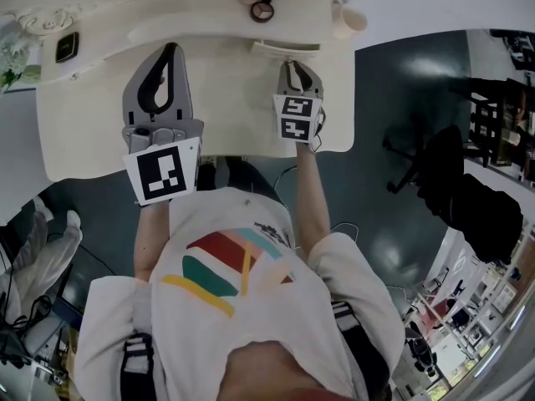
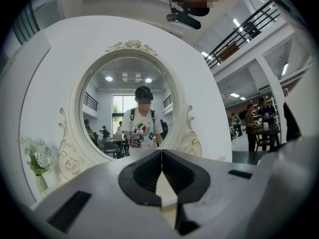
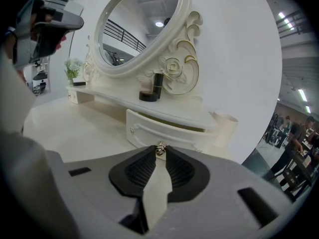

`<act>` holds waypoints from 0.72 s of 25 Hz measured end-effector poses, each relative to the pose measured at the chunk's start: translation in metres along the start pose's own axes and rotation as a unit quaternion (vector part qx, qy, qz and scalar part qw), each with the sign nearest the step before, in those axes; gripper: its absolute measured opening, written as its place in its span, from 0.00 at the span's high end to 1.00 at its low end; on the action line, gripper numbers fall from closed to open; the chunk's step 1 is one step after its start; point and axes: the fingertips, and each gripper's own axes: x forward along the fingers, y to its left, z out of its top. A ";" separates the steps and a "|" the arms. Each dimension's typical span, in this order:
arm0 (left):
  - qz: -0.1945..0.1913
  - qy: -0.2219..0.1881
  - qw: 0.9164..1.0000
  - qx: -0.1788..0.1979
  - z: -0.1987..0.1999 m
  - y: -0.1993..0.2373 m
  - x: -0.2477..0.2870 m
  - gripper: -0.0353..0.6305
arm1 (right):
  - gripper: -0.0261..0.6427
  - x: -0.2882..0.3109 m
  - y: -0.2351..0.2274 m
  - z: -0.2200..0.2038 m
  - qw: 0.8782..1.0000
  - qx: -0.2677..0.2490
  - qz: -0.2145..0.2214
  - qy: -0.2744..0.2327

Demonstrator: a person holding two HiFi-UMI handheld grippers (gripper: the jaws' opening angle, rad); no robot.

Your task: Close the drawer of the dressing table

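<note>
A cream dressing table fills the top of the head view. Its small drawer stands slightly pulled out under the shelf, centre frame in the right gripper view. The right gripper has its jaws clamped on the drawer's metal knob. The left gripper, jaws together and empty, faces the oval mirror.

Person: white short-sleeved T-shirt with a chest print of red, teal, yellow and pale stripes; black straps at 7 and 5 o'clock in the head view.
Left tongs, at 11 o'clock: grey shell, black ribbed pads, black-and-white left marker cube.
Right tongs, at 12 o'clock: matching grey shell, right marker cube.
</note>
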 end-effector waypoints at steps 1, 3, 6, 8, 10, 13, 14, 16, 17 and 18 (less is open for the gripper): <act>0.000 0.001 1.000 0.001 -0.001 0.000 0.001 0.94 | 0.88 0.001 -0.001 0.001 1.000 0.000 0.000 0.000; 0.002 0.003 1.000 0.001 -0.002 0.001 0.002 0.94 | 0.88 0.003 -0.001 0.002 1.000 0.000 0.001 -0.001; 0.003 0.005 1.000 0.001 -0.004 0.002 0.003 0.94 | 0.88 0.005 -0.002 0.004 1.000 -0.002 0.000 -0.001; 0.004 0.006 1.000 0.000 -0.005 0.003 0.004 0.94 | 0.88 0.007 -0.004 0.004 1.000 -0.002 -0.001 0.000; 0.005 0.005 1.000 0.001 -0.005 0.003 0.005 0.94 | 0.88 0.008 -0.005 0.003 1.000 -0.003 -0.001 0.001; 0.006 0.005 1.000 0.004 -0.005 0.004 0.007 0.94 | 0.88 0.010 -0.005 0.003 1.000 -0.005 -0.001 0.003; 0.006 0.005 1.000 0.004 -0.006 0.005 0.007 0.94 | 0.88 0.011 -0.005 0.003 1.000 -0.007 -0.001 0.003; 0.005 0.007 1.000 0.003 -0.007 0.005 0.008 0.94 | 0.88 0.013 -0.004 0.003 1.000 -0.009 -0.002 0.003; 0.005 0.007 1.000 0.003 -0.008 0.005 0.009 0.94 | 0.88 0.014 -0.004 0.003 1.000 -0.009 -0.002 0.003; 0.005 0.008 1.000 0.002 -0.008 0.005 0.010 0.94 | 0.88 0.015 -0.005 0.004 1.000 -0.009 -0.002 0.003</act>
